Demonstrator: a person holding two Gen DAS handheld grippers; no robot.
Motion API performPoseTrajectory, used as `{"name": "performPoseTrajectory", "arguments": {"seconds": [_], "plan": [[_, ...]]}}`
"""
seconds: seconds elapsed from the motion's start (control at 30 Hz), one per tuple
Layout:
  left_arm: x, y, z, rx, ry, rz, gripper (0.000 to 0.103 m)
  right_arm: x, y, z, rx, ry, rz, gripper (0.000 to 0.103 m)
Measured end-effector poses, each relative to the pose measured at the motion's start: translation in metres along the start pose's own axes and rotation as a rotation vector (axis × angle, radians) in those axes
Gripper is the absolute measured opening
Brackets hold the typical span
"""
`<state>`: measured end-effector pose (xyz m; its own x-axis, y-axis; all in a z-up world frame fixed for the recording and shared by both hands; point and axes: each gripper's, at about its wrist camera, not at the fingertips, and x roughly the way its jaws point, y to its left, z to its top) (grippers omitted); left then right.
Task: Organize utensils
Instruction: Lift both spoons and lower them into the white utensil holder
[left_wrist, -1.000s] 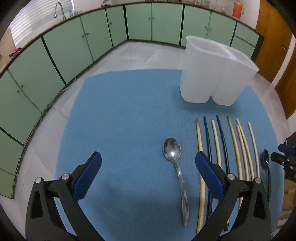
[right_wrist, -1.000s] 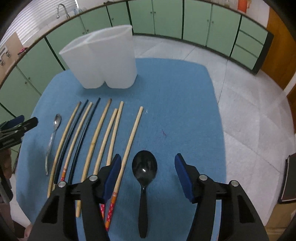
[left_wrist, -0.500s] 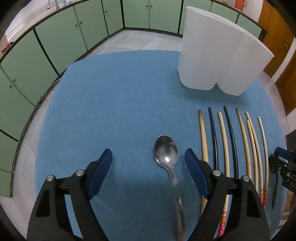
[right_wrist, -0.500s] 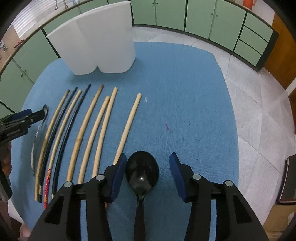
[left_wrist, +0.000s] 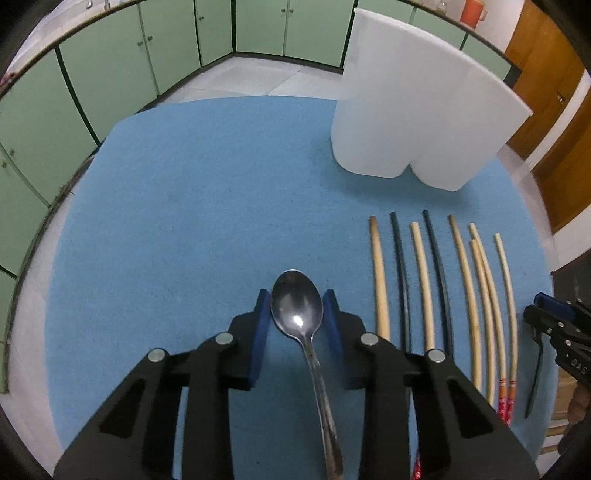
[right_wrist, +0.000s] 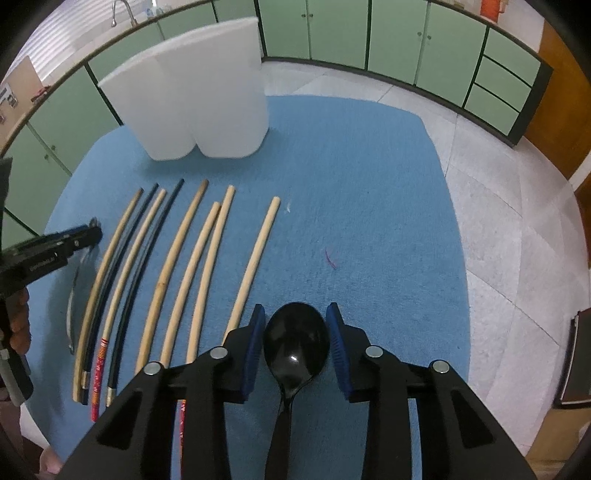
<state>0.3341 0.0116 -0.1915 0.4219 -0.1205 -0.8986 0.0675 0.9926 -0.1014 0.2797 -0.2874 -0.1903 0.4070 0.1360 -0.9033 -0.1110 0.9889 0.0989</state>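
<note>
Left wrist view: the left gripper (left_wrist: 295, 317) has its blue pads drawn in against the bowl of the steel spoon (left_wrist: 297, 314), which lies between them on the blue mat (left_wrist: 177, 221); full clamping I cannot confirm. Smooth rigid metal looks slippery, so the neck seems the surer hold.

Right wrist view: the right gripper (right_wrist: 296, 339) likewise brackets the black spoon (right_wrist: 296, 341), seemingly light, stiff plastic. The white holder (right_wrist: 199, 99) stands ahead to its left, chopsticks (right_wrist: 177, 266) between.

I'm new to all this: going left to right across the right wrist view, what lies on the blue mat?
Metal spoon → row of chopsticks → black spoon between the right gripper pads → bare blue mat.
</note>
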Motion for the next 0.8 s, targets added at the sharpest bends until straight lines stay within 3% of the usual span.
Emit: {"name": "performPoseTrajectory", "arguments": {"seconds": [0.23,0.43,0.8], "plan": [[-0.032,0.0,-0.009,-0.001,-0.117,-0.062,0.028,-0.03,0.004,0.001,0.014,-0.112,0.028,0.033],[-0.072,-0.01,-0.012,0.015,-0.248,-0.065,0.028,-0.06,0.005,0.011,0.02,-0.211,0.044,0.033],[-0.118,-0.017,0.007,0.029,-0.413,-0.062,0.028,-0.107,0.013,0.04,0.008,-0.37,0.071,0.033]]}}
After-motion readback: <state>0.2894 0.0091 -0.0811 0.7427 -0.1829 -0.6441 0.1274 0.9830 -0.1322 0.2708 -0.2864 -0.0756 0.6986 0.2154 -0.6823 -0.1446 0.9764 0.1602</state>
